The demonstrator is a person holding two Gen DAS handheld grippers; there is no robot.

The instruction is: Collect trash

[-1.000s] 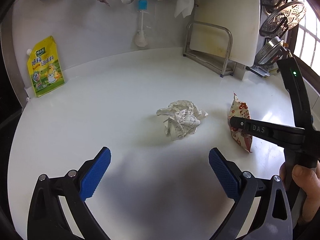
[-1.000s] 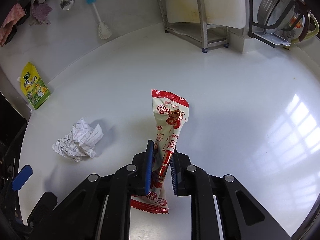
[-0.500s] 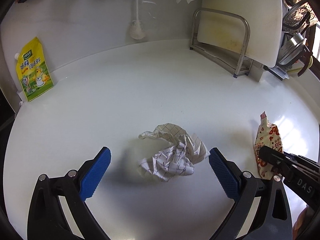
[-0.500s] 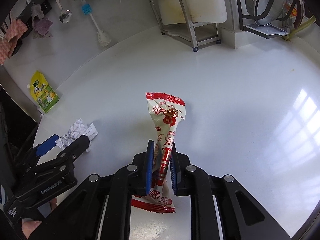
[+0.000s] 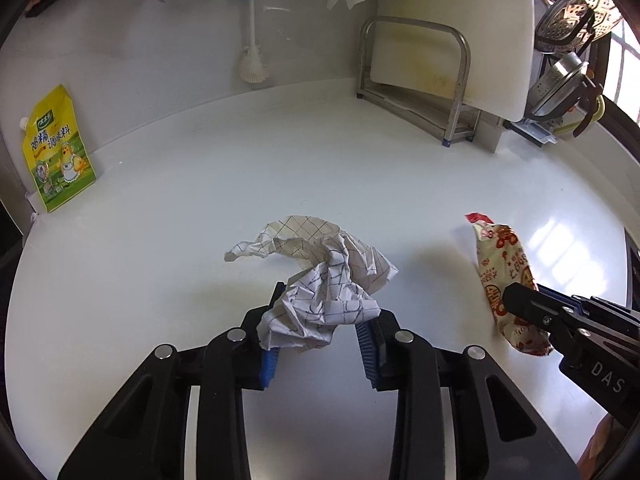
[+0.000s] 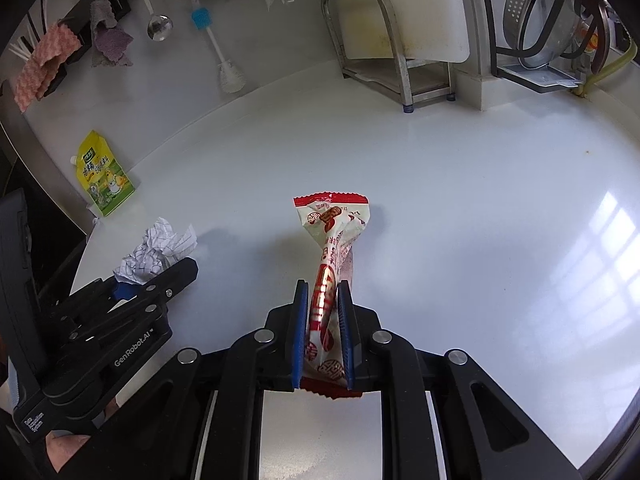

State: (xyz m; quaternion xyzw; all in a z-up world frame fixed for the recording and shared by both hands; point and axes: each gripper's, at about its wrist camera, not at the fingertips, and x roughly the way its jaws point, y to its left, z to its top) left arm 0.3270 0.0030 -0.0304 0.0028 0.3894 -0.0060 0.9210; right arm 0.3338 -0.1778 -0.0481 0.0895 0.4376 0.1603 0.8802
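My left gripper [image 5: 320, 320] is shut on a crumpled white paper with a grid pattern [image 5: 320, 272], just above the white countertop. The paper and the left gripper also show in the right wrist view [image 6: 154, 250], at the left. My right gripper [image 6: 323, 300] is shut on a red-and-white snack wrapper [image 6: 330, 240], which sticks forward and up from the blue pads. In the left wrist view the wrapper [image 5: 504, 264] hangs at the right, held by the right gripper [image 5: 528, 308].
A yellow seasoning pouch [image 5: 56, 156] leans on the back wall at the left. A metal rack with a white cutting board [image 5: 452, 40] stands at the back right. A brush [image 5: 252, 32], a ladle and cloths hang on the wall. A strainer rack [image 6: 560, 24] is far right.
My left gripper moved forward over the crumpled paper and closed on it. My right gripper kept hold of the wrapper and lifted slightly.
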